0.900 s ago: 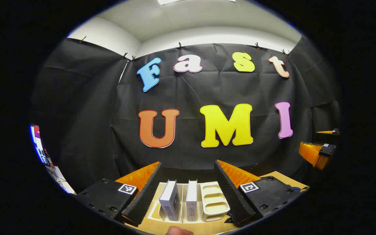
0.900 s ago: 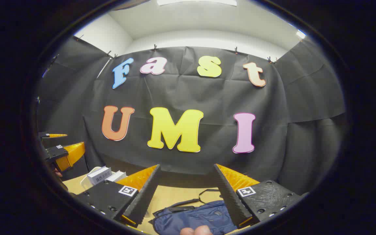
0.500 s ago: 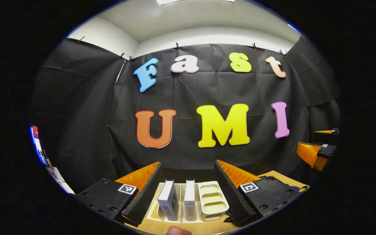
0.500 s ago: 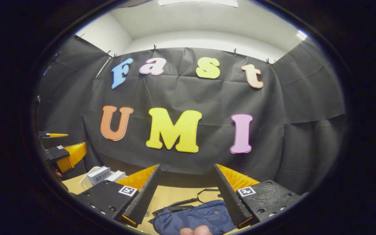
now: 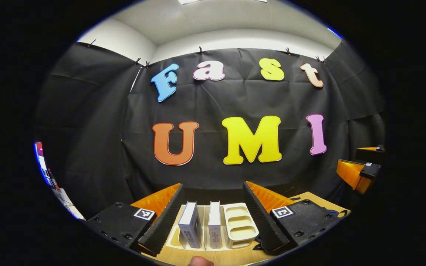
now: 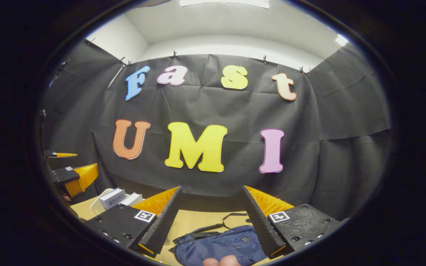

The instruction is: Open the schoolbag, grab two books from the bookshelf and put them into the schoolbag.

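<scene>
Two white books (image 5: 202,225) stand upright in a cream slotted bookshelf rack (image 5: 237,225) on the wooden table. My left gripper (image 5: 213,184) is open above and in front of them, its fingers spread to either side. In the right gripper view a dark blue schoolbag (image 6: 220,245) lies flat on the table, its strap loop toward the wall. My right gripper (image 6: 211,188) is open over the bag, touching nothing. The books (image 6: 113,197) show at that view's lower left, with the left gripper (image 6: 67,166) beyond them. The right gripper (image 5: 359,162) appears at the left gripper view's right edge.
The wooden table (image 6: 194,221) runs back to the black cloth wall. Fingertips of a hand (image 6: 222,261) show at the bottom of the right gripper view, and a fingertip (image 5: 200,261) at the bottom of the left gripper view.
Both views have shifted very slightly; the rack and books sit a little farther left and higher between my left fingers. Both grippers stay open.
</scene>
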`<state>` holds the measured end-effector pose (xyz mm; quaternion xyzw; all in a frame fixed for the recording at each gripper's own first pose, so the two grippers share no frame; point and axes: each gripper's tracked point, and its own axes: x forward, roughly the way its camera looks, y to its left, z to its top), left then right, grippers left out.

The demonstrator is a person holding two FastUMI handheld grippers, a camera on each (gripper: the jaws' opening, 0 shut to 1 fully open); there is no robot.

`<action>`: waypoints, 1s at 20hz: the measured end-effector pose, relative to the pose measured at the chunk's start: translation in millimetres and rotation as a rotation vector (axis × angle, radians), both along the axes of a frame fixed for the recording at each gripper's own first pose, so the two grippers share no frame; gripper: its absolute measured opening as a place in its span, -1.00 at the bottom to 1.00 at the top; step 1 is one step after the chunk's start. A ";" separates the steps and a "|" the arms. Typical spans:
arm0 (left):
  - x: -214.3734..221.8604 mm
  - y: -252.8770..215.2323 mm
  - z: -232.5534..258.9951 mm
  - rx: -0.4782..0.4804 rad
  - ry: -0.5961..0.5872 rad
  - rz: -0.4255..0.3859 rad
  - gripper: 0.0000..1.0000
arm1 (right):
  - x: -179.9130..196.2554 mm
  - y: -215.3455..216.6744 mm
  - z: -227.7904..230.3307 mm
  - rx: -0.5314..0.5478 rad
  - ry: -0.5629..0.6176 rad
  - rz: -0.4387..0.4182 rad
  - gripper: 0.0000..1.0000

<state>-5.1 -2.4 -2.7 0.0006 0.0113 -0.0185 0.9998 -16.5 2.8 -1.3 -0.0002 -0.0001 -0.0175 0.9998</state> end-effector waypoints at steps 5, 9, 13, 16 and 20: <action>0.7 1.8 -2.0 -0.002 0.005 0.003 0.97 | -0.1 3.0 -4.8 0.002 0.015 0.006 0.94; -5.1 4.6 -4.1 0.001 0.004 0.007 0.97 | 0.9 10.7 -14.0 0.001 0.036 0.022 0.96; -5.1 9.0 -7.5 0.010 0.014 0.021 0.97 | 2.0 20.5 -30.0 0.015 0.064 0.050 0.90; -6.5 12.8 -10.4 -0.001 0.022 0.028 0.97 | 2.7 30.3 -58.1 0.016 0.121 0.074 0.94; -7.0 15.9 -10.2 -0.001 0.027 0.034 0.97 | 3.8 44.2 -102.3 0.001 0.204 0.109 0.94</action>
